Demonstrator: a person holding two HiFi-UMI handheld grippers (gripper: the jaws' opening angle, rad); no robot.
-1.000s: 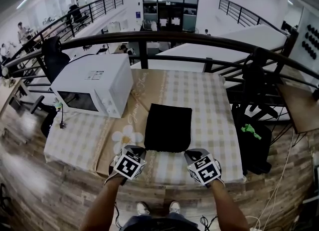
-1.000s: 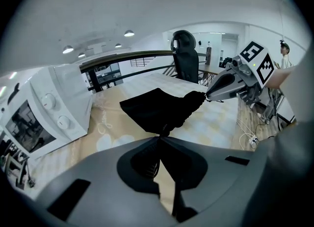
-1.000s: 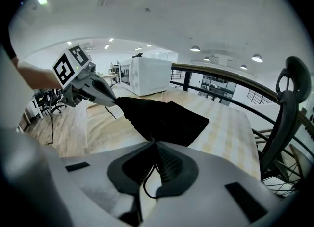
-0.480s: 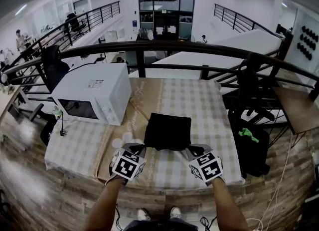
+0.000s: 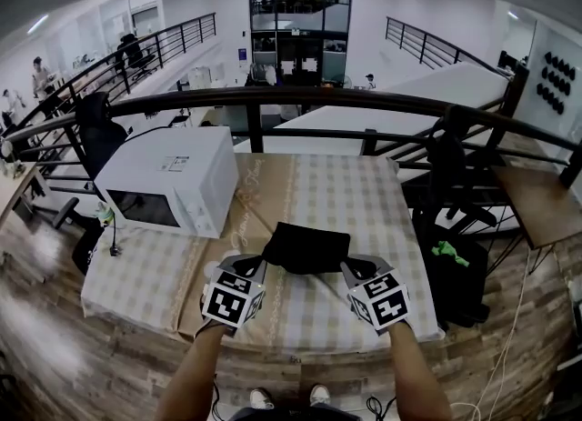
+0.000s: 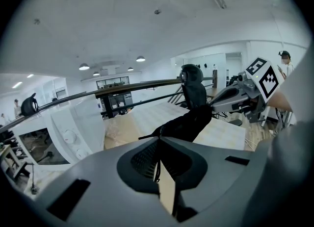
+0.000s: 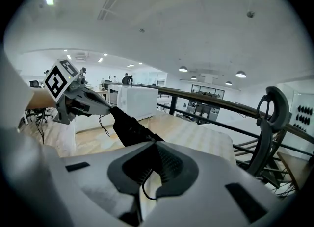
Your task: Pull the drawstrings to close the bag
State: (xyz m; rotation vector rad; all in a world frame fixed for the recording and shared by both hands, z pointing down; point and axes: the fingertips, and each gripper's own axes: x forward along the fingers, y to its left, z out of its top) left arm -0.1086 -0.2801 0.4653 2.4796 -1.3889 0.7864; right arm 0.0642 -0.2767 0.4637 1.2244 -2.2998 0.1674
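Note:
A black drawstring bag (image 5: pixel 306 246) hangs bunched between my two grippers above the checked tablecloth (image 5: pixel 318 183). My left gripper (image 5: pixel 259 263) is at the bag's left corner and my right gripper (image 5: pixel 348 266) at its right corner. In the left gripper view the jaws (image 6: pixel 158 140) are shut on a thin black drawstring (image 6: pixel 156 164), with the bag (image 6: pixel 189 123) stretching away to the other gripper (image 6: pixel 235 96). In the right gripper view the jaws (image 7: pixel 156 145) are likewise shut on a drawstring (image 7: pixel 144 184), with the bag (image 7: pixel 128 125) running to the left gripper (image 7: pixel 81 99).
A white microwave (image 5: pixel 173 178) stands on the table's left part. A dark railing (image 5: pixel 300 96) runs behind the table. A black case with a green item (image 5: pixel 450 251) sits on the floor at the right. The table's front edge (image 5: pixel 309 335) lies just under my hands.
Both grippers have risen together. The bag, flat on the cloth before, is now lifted at its near edge and gathered into a narrower bunch between them.

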